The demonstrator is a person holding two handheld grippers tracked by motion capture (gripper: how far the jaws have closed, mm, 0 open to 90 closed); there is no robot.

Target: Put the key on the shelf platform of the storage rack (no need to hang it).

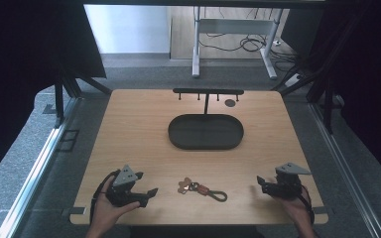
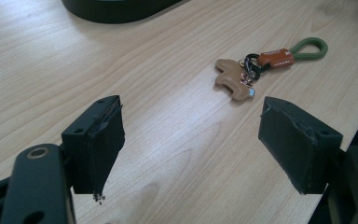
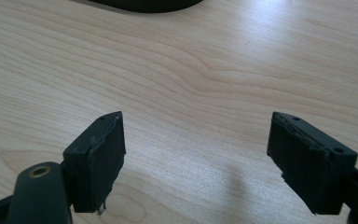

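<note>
Down at the bottom of the high view, two hands come in over the near edge of the wooden bench point(image 1: 129, 124), each carrying a gripper. At lower left of that frame the left gripper point(image 1: 146, 184) rests low over the wood, its fingers point(image 2: 98, 135) spread wide with nothing between them; the left gripper view shows bare wood grain in the gap. At lower right the right gripper point(image 1: 260, 183) sits near the bench's near right corner, its fingers point(image 3: 100, 149) likewise spread wide and empty, as the right gripper view shows with plain wood between the pads. Between the two grippers, low in the centre of the high view, lies the keyring point(image 1: 202, 188), flat on the bench and apart from both. In the left gripper view it appears at upper right: a tan figure-shaped tag point(image 2: 233, 78), a dark ring, a reddish-brown leather piece and a green loop point(image 2: 313, 48) strung in a line, just beyond the right-hand finger and not touching it. Farther up the high view, at mid-frame, a dark oval tray point(image 1: 178, 135) sits on the bench, and behind it stands a black T-shaped rack point(image 1: 208, 91) with small pegs hanging from its bar. A dark round disc point(image 1: 230, 103) lies just right of the rack's post. The tray's near rim cuts into the top edge of both gripper views.
</note>
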